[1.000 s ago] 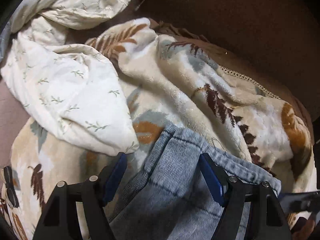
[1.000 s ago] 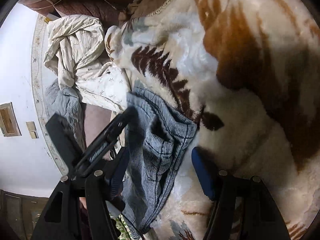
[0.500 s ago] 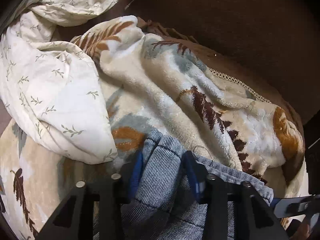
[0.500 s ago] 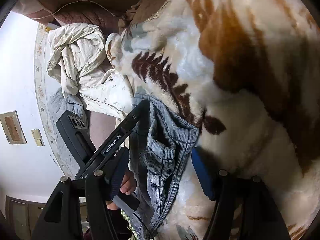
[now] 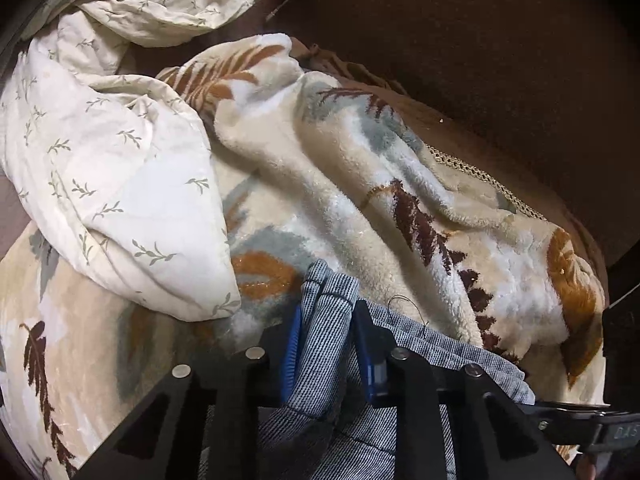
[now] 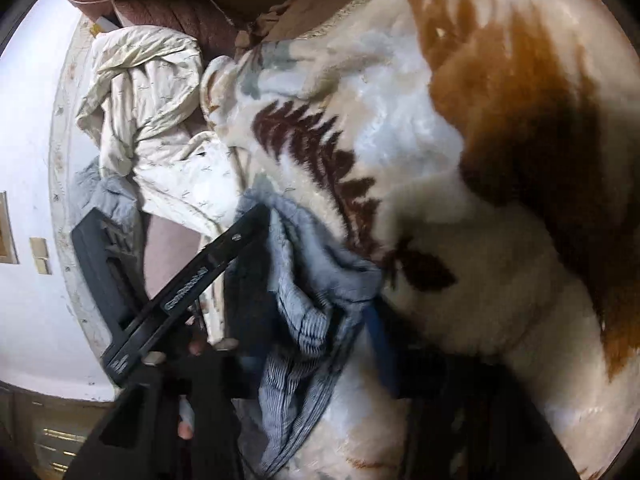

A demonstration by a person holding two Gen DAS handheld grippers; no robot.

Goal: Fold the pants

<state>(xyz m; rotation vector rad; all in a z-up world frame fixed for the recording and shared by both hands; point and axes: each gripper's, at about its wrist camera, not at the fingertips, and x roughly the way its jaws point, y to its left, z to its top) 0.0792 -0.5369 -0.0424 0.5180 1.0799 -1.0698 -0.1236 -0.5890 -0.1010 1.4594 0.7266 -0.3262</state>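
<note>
- Left wrist view: plush blanket (image 5: 344, 184), cream with rust, dark-brown and grey-blue fern leaves, spread over most of the frame, heaped in thick folds, dark brown surface behind it.
- Right wrist view: same blanket (image 6: 460, 208) across the right and centre, white wall at far left.
- Cream quilt (image 5: 104, 168) printed with small green sprigs, bunched at upper left, lying on the blanket; also visible crumpled at upper left of the right wrist view (image 6: 152, 120).
- Pants (image 5: 332, 344), blue-grey ribbed denim, lying on the blanket at the bottom centre, one folded edge standing up, hem running off to the right with a loose thread.
- Same pants (image 6: 304, 312) in the right wrist view, gathered into a rumpled fold low in the middle, on the blanket.
- Left gripper (image 5: 326, 344): black frame, blue pads, jaws narrow and closing, pressed on both sides of the raised pants fold.
- Right gripper (image 6: 316, 344): blurred, jaws closing with pants fabric between them; blue pad against the cloth on the right, left pad hidden, so contact there cannot be told.
- Left gripper's black body (image 6: 168, 300) also seen slanting across the right wrist view, fingertips of a hand just beneath it.
</note>
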